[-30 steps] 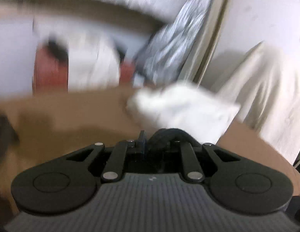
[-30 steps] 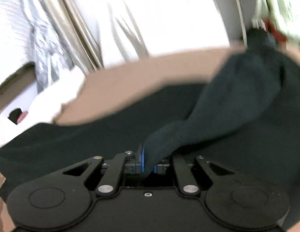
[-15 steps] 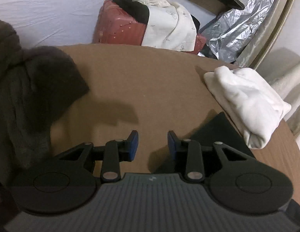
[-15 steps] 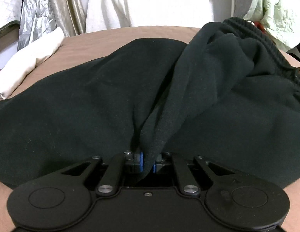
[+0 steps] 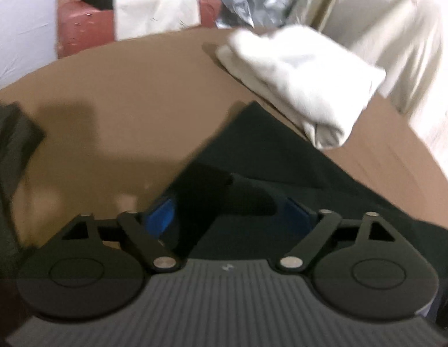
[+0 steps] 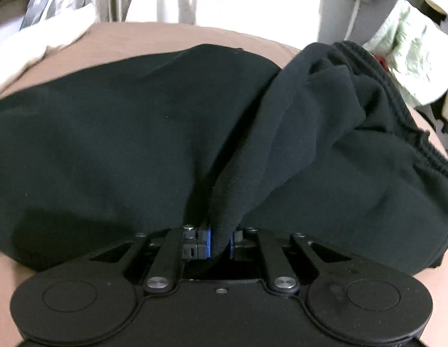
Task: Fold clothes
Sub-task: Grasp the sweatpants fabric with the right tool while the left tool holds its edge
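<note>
A black garment (image 6: 143, 133) lies spread on the brown table (image 6: 172, 36); its ribbed waistband (image 6: 403, 110) is bunched at the right. My right gripper (image 6: 220, 243) is shut on a raised fold of this cloth. In the left wrist view a corner of the black garment (image 5: 267, 150) reaches toward the table's middle. My left gripper (image 5: 228, 212) is open, its blue pads (image 5: 161, 211) wide apart over the corner's edge, with cloth lying between them.
A folded white garment (image 5: 299, 78) lies on the brown table (image 5: 131, 98) at the far right. A dark grey garment (image 5: 10, 144) sits at the left edge. Behind the table stand a red case (image 5: 82, 31) draped with clothes and silver foil (image 5: 270, 3).
My left gripper has moved right and forward over the black garment's corner and its fingers have spread wider. The right gripper keeps its hold on the fold, shifted slightly.
</note>
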### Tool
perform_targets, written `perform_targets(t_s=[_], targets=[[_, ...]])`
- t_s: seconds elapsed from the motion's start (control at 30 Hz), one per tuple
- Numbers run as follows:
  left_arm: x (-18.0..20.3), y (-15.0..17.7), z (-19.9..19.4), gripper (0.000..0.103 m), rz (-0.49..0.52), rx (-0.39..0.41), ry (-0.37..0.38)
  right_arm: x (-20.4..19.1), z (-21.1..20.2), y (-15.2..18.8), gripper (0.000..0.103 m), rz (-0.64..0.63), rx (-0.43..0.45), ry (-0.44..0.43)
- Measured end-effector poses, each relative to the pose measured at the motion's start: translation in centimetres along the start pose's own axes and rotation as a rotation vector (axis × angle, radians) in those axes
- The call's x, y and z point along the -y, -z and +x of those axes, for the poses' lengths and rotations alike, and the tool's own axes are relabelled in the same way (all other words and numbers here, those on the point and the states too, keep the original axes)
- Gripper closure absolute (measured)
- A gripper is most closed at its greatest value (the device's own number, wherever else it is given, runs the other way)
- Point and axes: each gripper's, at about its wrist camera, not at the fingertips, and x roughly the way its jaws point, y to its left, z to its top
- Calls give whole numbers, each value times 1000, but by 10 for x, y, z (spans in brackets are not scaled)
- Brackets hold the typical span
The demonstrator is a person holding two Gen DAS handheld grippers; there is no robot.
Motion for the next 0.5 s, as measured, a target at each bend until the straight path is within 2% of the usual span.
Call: perform_targets(t_s=[0.07,0.1,0.13,0.17,0.2,0.23,0.3,0.37,0.47,0.5], targets=[[4,-4,37,0,64,-92,-46,2,-1,-2,92,13,1,-21],[10,-3,47,0,109,-102,-68,4,-1,-3,91,20,2,-31],[18,0,50,1,161,-81,-84,5,-2,-1,91,30,11,-37],[26,3,52,33,214,-59,-101,7,-3,1,91,39,20,-44],[35,5,49,83,264,-32,-92,9,-4,4,90,48,29,-51],[45,6,39,91,307,7,-91,11,-5,6,90,57,38,-58],[60,5,14,92,369,131,-86,15,-7,10,91,76,56,-71],[69,-5,-6,92,386,229,-89,18,-6,9,91,84,72,-84],[80,-34,-21,92,409,318,-117,22,-24,-5,91,87,122,-130],[83,-44,-21,92,409,334,-129,24,-28,-9,90,98,112,-163]])
